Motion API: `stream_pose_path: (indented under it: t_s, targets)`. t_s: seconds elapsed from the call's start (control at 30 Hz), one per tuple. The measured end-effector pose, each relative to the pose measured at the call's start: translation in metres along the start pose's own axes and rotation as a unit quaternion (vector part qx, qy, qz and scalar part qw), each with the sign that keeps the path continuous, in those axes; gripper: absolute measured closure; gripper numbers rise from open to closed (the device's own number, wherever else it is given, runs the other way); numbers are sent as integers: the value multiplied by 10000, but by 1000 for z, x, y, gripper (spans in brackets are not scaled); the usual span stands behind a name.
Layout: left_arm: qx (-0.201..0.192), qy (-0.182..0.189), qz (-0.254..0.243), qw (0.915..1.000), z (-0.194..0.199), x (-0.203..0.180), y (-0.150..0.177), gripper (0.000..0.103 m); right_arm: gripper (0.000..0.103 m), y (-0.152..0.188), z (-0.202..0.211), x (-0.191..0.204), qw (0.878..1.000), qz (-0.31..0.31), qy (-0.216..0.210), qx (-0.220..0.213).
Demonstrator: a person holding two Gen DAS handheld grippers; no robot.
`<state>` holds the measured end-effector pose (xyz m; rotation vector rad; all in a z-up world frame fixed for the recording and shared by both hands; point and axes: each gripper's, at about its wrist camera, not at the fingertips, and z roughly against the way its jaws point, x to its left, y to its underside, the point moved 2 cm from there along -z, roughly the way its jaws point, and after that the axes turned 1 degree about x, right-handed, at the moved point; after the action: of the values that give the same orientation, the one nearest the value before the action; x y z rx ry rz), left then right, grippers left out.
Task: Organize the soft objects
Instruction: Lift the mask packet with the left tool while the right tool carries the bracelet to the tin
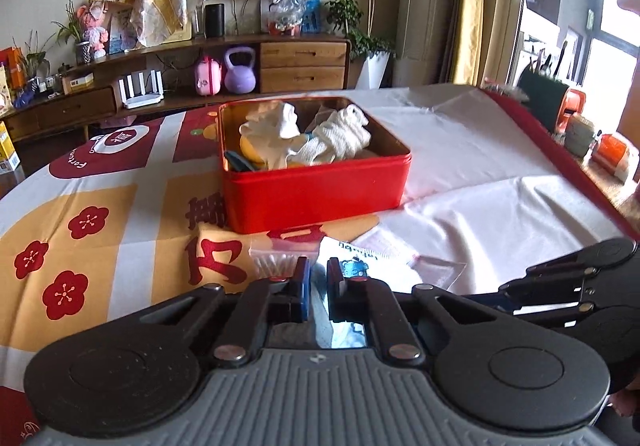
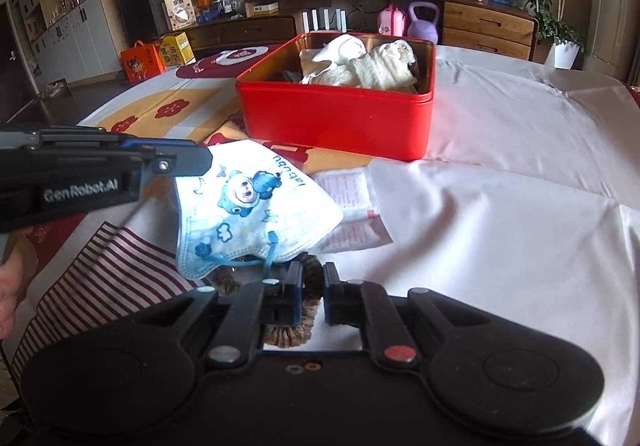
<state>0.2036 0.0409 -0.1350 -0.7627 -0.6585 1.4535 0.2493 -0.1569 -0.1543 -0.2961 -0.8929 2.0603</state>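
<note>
A red tin box [image 1: 316, 194] stands on the table and holds white rolled cloths [image 1: 344, 134]; it also shows in the right wrist view [image 2: 336, 118]. A white child's face mask with a blue cartoon [image 2: 248, 214] lies in front of the box. My left gripper [image 1: 318, 270] is nearly shut on the mask's edge [image 1: 360, 258]; from the side it shows in the right wrist view [image 2: 200, 160]. My right gripper [image 2: 313, 278] is shut on a brown fuzzy hair tie [image 2: 310, 288] just below the mask.
A flat plastic packet [image 2: 352, 206] lies beside the mask. A striped cloth [image 2: 100, 266] lies at the near left. The table has a red, yellow and white cloth [image 1: 100, 214]. A wooden sideboard [image 1: 304, 62] stands behind. Bottles and a holder [image 1: 580, 126] stand at the right.
</note>
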Motion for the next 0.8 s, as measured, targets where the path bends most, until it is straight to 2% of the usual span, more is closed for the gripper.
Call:
stream_pose_path:
  t_s: [0.33,0.57,0.8]
  targets:
    - [-225,8,255,9994,30,10,-12,97,95,-2,38,-15,9993,-274,66,-238]
    - [-346,-79,218,9991,48,8,-18,97,95,-10,68,-16,9987,-240,105,-444]
    - [-408,30,152,9990,60,1,-29,97,95,-23,86,-16,9983,-139,97,-565]
